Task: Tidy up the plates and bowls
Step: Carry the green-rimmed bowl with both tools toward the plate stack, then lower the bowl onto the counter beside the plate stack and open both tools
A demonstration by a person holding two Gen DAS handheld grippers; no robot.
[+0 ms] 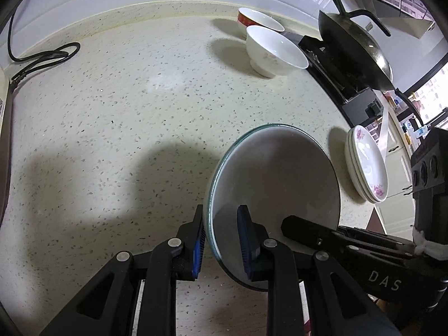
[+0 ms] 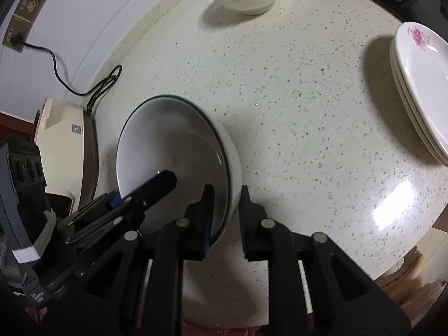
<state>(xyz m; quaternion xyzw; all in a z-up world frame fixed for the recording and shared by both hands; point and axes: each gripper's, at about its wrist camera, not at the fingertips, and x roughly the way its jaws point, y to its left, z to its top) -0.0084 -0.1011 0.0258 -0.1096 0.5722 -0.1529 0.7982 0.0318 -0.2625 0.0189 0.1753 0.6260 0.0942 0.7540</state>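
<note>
Left tool [image 1: 221, 240] straddles the glass-rimmed plate [image 1: 275, 168], grip unclear.

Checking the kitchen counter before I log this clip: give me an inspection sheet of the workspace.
Surface: speckled countertop, bare in the middle.
Job's things: large grey plate with white bowl; footed white bowl; red-sided bowl; floral plate stack.
Clutter: wok on stove.
Grippers: left gripper and right gripper each straddle the plate's rim; contact unclear.
Cables: black cord, plugged in.
Surroundings: cream appliance, tiled wall.
</note>
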